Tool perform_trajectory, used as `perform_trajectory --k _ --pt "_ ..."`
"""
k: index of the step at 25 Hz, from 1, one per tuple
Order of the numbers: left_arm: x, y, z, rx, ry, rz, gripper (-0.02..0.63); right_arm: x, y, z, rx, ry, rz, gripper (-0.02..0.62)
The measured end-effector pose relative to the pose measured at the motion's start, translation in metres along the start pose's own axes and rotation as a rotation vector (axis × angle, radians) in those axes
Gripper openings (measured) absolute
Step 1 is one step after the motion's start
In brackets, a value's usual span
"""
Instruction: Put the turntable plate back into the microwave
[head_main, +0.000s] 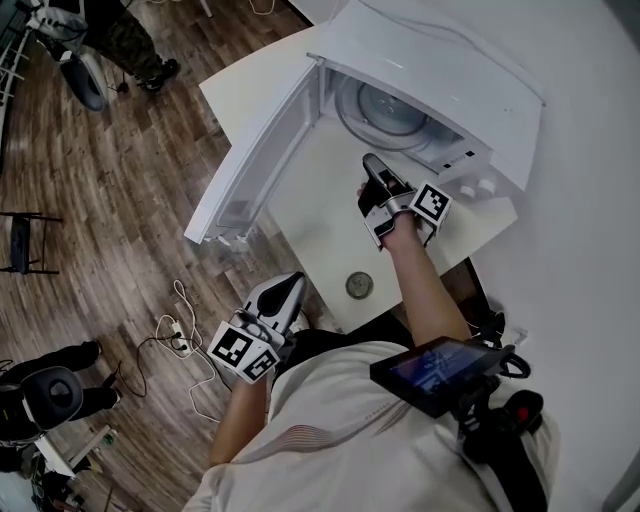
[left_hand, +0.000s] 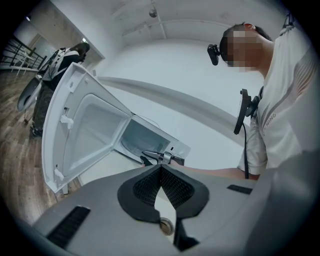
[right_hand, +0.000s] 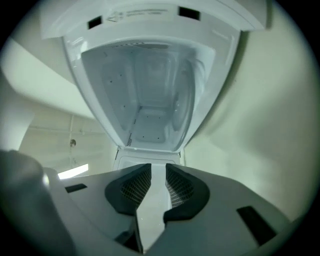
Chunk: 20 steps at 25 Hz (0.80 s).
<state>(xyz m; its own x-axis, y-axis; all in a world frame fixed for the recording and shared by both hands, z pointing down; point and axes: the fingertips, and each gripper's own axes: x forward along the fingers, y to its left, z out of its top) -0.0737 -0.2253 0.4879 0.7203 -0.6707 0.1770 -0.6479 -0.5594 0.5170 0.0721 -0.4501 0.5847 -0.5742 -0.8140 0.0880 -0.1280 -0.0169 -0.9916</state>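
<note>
Closest in, the left claw (head_main: 292, 284) hangs off the near edge of the tabletop (head_main: 310, 215), over the wooden floor (head_main: 100, 200) and a tangle of cables (head_main: 178, 338). In the left gripper view its pads meet at the tips (left_hand: 160, 168) and nothing is caught between them, so it is closed and empty. It points level towards the microwave.

On the tabletop, near the front edge, lies a small round disc (head_main: 359, 286), apart from both claws.

Farther on, the right claw (head_main: 373, 161) is held level just in front of the microwave's opening, with the person's forearm (head_main: 420, 285) stretched over the tabletop behind it. The right gripper view shows its jaws (right_hand: 153, 168) standing a narrow gap apart, with only bare white surface seen through the gap; it holds nothing. Beyond them the open cavity (right_hand: 150, 100) fills the view, rolled on its side.

The microwave (head_main: 455, 60) stands at the far side of the tabletop against the white wall. Its door (head_main: 262, 150) is swung fully open to the left, out past the tabletop's edge. The turntable plate (head_main: 385, 105) is inside the cavity: from the head view its round rim shows on the cavity floor, just beyond the right claw's tips and not touching them.
</note>
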Motion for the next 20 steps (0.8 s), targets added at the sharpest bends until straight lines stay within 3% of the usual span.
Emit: perform_trajectory --k 4,11,20 --pt "-0.006 -0.012 0.008 0.031 -0.016 -0.043 0.011 -0.034 0.034 -0.014 -0.185 0.012 0.032 0.006" --pt "-0.035 -0.038 0.022 0.111 -0.037 -0.126 0.011 -0.109 0.104 -0.043 -0.391 -0.057 0.097 0.005" --pt "-0.095 -0.072 0.041 0.217 -0.064 -0.214 0.011 -0.198 0.174 -0.113 -0.677 -0.147 0.069 0.005"
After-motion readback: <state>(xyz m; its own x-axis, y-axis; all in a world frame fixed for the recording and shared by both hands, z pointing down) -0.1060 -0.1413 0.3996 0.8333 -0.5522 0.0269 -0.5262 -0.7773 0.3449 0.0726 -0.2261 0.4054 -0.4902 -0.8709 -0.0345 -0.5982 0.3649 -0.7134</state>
